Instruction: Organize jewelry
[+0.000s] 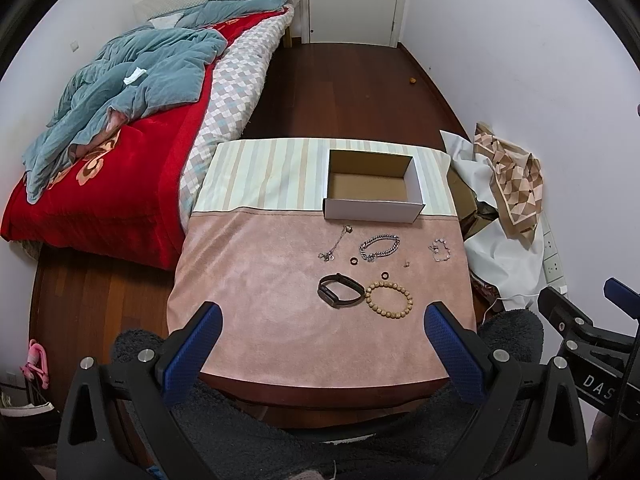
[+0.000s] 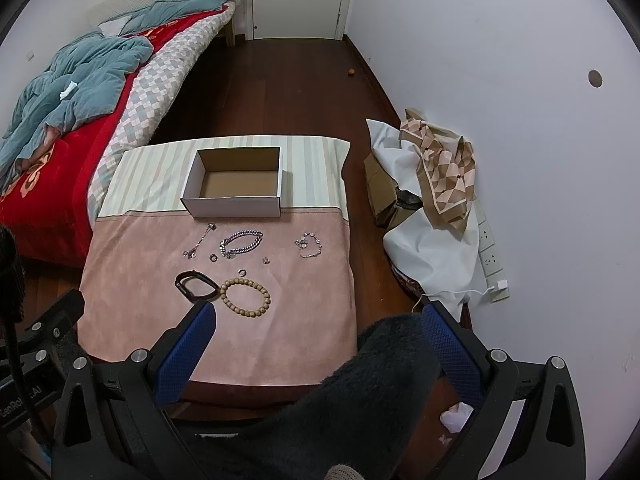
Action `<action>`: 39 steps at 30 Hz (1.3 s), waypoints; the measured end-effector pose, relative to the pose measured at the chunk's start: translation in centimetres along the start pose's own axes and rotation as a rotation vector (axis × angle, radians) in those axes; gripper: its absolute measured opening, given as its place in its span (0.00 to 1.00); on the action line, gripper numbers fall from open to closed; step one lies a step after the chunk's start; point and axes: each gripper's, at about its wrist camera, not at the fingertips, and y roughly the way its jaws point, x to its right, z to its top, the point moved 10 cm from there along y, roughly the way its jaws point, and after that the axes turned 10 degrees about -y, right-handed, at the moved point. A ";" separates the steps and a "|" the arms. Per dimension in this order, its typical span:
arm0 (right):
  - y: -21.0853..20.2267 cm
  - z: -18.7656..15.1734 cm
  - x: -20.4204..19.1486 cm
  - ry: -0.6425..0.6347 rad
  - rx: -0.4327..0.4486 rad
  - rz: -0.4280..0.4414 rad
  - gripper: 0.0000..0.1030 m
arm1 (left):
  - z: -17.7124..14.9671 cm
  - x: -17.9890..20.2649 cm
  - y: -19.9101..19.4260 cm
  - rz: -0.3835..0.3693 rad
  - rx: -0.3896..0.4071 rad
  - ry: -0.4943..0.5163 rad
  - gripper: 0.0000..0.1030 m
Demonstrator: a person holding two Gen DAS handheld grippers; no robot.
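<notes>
Wooden round bead bracelet (image 1: pixel 389 301) lies ahead between your left claw (image 1: pixel 326 326) and right claw (image 2: pixel 316 328), both spread apart, holding nothing.

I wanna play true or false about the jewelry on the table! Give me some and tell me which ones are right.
1. The cardboard box has jewelry in it. False: it is empty, and all the pieces lie on the pink cloth.
2. The wooden bead bracelet lies beside the black wristband. True.
3. The left gripper is holding the silver chain bracelet. False: its jaws are wide apart and hold nothing.
4. The right gripper is open. True.
5. The bead bracelet lies nearer the box than the silver chain bracelet does. False: the chain lies closer to the box.
</notes>
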 end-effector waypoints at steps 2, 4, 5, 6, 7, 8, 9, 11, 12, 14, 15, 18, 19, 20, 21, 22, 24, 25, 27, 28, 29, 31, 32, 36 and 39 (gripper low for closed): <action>0.0 0.0 0.0 0.000 0.000 -0.001 1.00 | 0.0 0.0 -0.2 -0.002 0.001 -0.001 1.00; 0.0 0.0 0.0 -0.002 0.000 -0.002 1.00 | 0.0 0.1 -0.2 -0.001 0.000 0.000 1.00; 0.0 0.0 0.0 -0.002 0.000 -0.002 1.00 | 0.0 0.0 -0.2 -0.001 0.000 0.001 1.00; 0.0 0.0 0.0 -0.002 -0.001 -0.001 1.00 | 0.0 0.0 -0.2 0.000 0.001 0.000 1.00; 0.0 0.0 0.1 -0.001 -0.001 0.000 1.00 | 0.0 0.0 -0.2 0.000 0.001 0.000 1.00; 0.0 0.0 0.0 -0.001 -0.001 0.000 1.00 | 0.0 -0.1 -0.1 -0.001 0.001 -0.001 1.00; 0.0 0.0 0.1 -0.001 -0.001 0.000 1.00 | 0.0 0.0 -0.2 0.000 0.001 -0.001 1.00; 0.0 0.0 0.0 -0.002 0.000 0.000 1.00 | 0.0 0.0 -0.2 0.000 0.002 0.000 1.00; 0.0 -0.1 0.0 -0.002 0.000 0.001 1.00 | 0.0 0.0 -0.2 0.000 0.001 0.001 1.00; 0.1 -0.2 -0.1 -0.002 -0.001 0.001 1.00 | 0.0 0.0 -0.2 0.000 0.000 0.001 1.00; 0.0 -0.2 -0.1 0.000 -0.001 0.002 1.00 | 0.0 0.0 -0.2 0.000 0.002 0.000 1.00; 0.0 -0.2 -0.1 0.000 0.000 0.001 1.00 | 0.0 0.0 -0.2 0.000 0.003 -0.001 1.00; 0.0 -0.2 -0.1 0.000 0.000 0.000 1.00 | 0.0 -0.1 -0.3 -0.001 0.004 -0.001 1.00; 0.0 -0.2 -0.1 0.000 0.000 0.000 1.00 | 0.1 -0.1 -0.4 -0.002 0.005 -0.001 1.00; 0.0 -0.2 -0.1 0.000 0.000 -0.001 1.00 | 0.1 -0.1 -0.5 -0.003 0.006 0.000 1.00; 0.0 -0.2 -0.1 0.000 0.000 0.000 1.00 | 0.2 -0.3 -0.6 -0.004 0.007 0.000 1.00; -0.1 -0.3 -0.2 -0.001 0.000 -0.002 1.00 | 0.3 -0.6 -1.1 -0.005 0.010 0.002 1.00; 0.0 -0.3 -0.1 0.000 0.000 0.000 1.00 | 0.4 -0.7 -1.2 -0.005 0.010 0.002 1.00; -0.1 -0.3 -0.1 -0.001 0.000 -0.001 1.00 | 0.4 -0.7 -1.2 -0.005 0.009 0.001 1.00; 0.0 -0.3 0.0 0.000 0.000 -0.001 1.00 | 0.4 -0.6 -1.2 -0.005 0.010 0.002 1.00; -0.1 -0.3 -0.1 -0.001 0.000 0.000 1.00 | 0.4 -0.6 -1.2 -0.006 0.010 0.003 1.00; 0.0 -0.3 0.0 0.000 -0.001 -0.001 1.00 | 0.4 -0.6 -1.2 -0.006 0.011 0.003 1.00; -0.1 -0.3 0.0 0.001 -0.001 0.002 1.00 | 0.4 -0.6 -1.2 -0.005 0.011 0.003 1.00; -0.4 -0.6 -0.3 0.001 0.002 0.000 1.00 | 0.4 -0.6 -1.1 -0.006 0.009 0.000 1.00; -0.5 -0.6 -0.5 0.003 0.004 0.000 1.00 | 1.1 -0.8 -0.7 0.004 0.020 -0.009 1.00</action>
